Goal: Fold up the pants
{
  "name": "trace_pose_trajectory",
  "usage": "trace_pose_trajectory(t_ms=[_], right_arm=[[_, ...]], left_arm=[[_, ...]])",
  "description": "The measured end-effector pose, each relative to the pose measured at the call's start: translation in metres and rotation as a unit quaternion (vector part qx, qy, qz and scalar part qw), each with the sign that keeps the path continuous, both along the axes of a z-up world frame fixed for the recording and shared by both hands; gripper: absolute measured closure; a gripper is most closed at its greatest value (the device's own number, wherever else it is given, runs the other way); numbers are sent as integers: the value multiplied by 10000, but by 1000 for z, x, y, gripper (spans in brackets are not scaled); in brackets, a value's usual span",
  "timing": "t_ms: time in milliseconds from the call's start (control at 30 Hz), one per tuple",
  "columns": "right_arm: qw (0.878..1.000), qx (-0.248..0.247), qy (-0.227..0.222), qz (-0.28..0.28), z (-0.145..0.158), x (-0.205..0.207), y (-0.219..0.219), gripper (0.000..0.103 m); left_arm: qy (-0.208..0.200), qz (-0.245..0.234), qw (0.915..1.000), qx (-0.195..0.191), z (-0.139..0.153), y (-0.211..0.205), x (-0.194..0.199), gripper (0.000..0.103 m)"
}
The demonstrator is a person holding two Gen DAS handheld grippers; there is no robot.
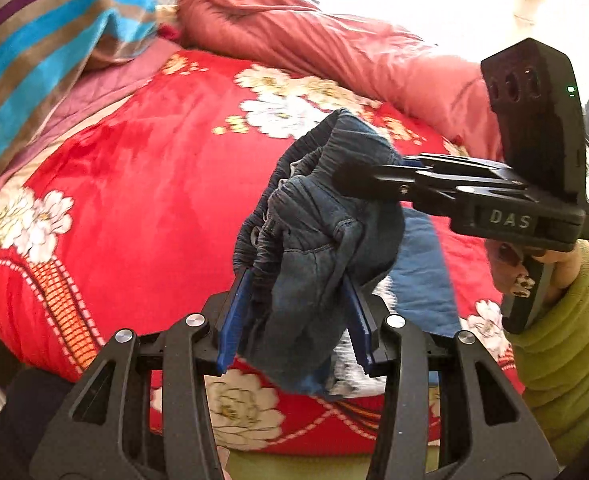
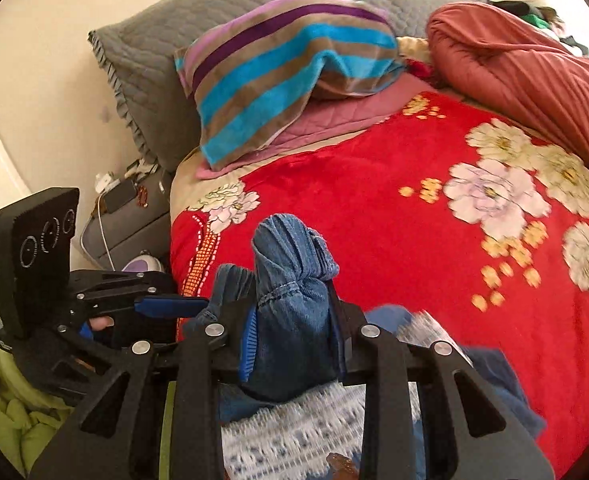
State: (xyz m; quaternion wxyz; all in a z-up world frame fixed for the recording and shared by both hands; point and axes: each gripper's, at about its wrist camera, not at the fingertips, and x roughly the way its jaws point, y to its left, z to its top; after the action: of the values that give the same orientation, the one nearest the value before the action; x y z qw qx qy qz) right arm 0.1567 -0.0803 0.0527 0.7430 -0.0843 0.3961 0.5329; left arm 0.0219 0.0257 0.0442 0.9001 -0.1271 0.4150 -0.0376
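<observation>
Currently both claws are clenching bunched denim: left claw and right claw are gripping the pants above the red floral bed. Soft, limp, moderately heavy; the waistband corners look like the better hold. The right view alone is showing a patterned cloth at 6 o'clock.

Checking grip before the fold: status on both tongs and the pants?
Left tongs shut on pants. Right tongs shut on bunched denim too. Pants lifted above red floral blanket. Nothing in the way.
</observation>
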Motion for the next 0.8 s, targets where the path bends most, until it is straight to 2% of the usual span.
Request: trace_pose_trajectory(t_ms=[133, 200, 300, 367, 400, 533, 633, 767, 800], right_arm=[[9998, 32, 45, -202, -5, 2, -26, 75], [9994, 7, 39, -354, -9, 3, -39, 71], [9978, 18, 59, -666, -14, 5, -65, 65], [9948, -31, -18, -1016, -18, 5, -88, 60], [9926, -34, -28, -1212, -20, 5, -101, 52], [9834, -127, 91, -1806, -34, 5, -141, 47], [9798, -159, 258, -1977, -43, -3, -155, 40], [9794, 33, 672, -1906, -50, -9, -148, 31], [9799, 67, 782, -1835, -51, -10, -143, 25]], left_arm=[[33, -317, 9995, 89, -2, -26, 7, 66], [30, -508, 9987, 42, -5, -40, 9, 66], [124, -1094, 9924, -548, -14, -58, 10, 65], [133, -1413, 9870, -760, -18, -67, 5, 63], [126, -1478, 9858, -791, -20, -68, 0, 63], [-15, -1087, 9903, -867, -16, -43, -9, 63], [-73, -636, 9949, -776, -13, -23, -8, 63], [80, -330, 9981, -514, -22, -15, 9, 63], [126, -367, 9980, -508, -24, -16, 12, 63]])
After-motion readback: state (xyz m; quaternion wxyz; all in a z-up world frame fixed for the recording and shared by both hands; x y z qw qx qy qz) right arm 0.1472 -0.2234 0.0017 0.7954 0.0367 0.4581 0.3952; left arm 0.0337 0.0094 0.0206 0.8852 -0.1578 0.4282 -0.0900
